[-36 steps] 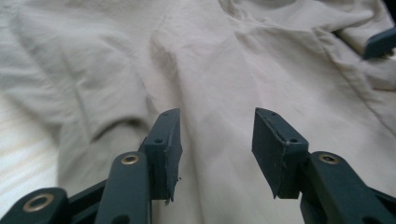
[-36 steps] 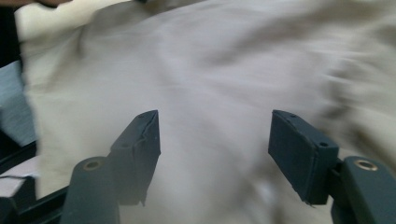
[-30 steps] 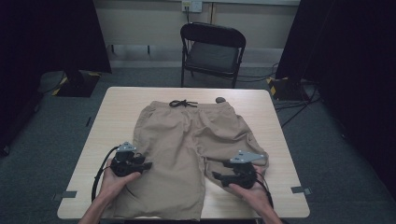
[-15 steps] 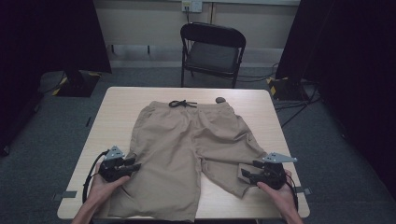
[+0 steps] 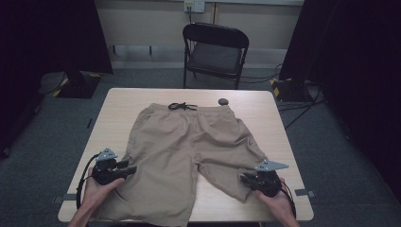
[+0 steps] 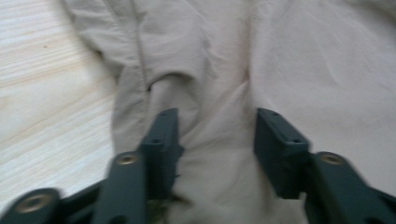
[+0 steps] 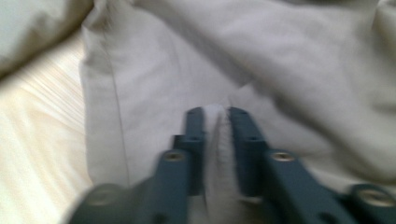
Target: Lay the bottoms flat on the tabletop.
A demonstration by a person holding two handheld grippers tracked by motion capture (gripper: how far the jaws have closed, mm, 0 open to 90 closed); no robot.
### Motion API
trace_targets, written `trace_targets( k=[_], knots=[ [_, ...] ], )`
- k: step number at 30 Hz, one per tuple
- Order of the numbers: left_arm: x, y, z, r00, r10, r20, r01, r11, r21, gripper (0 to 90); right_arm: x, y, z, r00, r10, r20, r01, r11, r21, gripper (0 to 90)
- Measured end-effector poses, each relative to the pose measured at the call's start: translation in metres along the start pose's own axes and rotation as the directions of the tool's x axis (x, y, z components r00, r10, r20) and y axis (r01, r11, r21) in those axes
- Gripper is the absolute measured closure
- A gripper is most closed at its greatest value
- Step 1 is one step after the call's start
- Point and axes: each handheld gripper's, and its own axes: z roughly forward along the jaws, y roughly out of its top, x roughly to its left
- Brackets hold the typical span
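We see a pair of tan shorts (image 5: 189,146) lying flat on a pale wooden surface (image 5: 279,123), the waistband with its dark drawstring (image 5: 182,107) toward the far edge and the two legs pointing toward the person.

The left claw (image 5: 128,169) sits at the outer edge of the shorts' left leg, held in the person's left hand (image 5: 97,191). In the left gripper view, the left claw's jaws have just been opening and stand apart, with a soft bulge of the tan cloth between them; the pads do not press on it.

The right claw (image 5: 245,178) is at the hem of the right leg, held in the right hand (image 5: 276,203). In the right gripper view, its jaws have just closed and pinch a thin ridge of the cloth between the pads.

A small round dark object (image 5: 223,101) lies on the surface just beyond the waistband. A black folding chair (image 5: 215,49) stands behind the surface.
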Motion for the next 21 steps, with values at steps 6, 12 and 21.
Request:
trace_targets(
  k=[6,12,21],
  knots=[
    [-0.034,0.023,-0.003,0.9959,0.05,0.075,-0.048,0.9981,-0.039,48.3,-0.003,0.02,-0.024,0.9995,0.013,-0.027,-0.017,0.993,-0.12,87.6],
    [-0.071,0.049,0.003,0.9813,0.099,0.165,-0.088,0.9936,-0.072,49.1,-0.03,0.033,-0.041,0.9965,0.076,0.036,-0.067,0.978,-0.198,87.3],
    [-0.126,0.078,0.029,0.9442,0.163,0.286,-0.145,0.9858,-0.084,48.4,-0.065,-0.001,-0.01,0.9807,0.175,0.088,-0.167,0.982,-0.089,86.1]
  ],
)
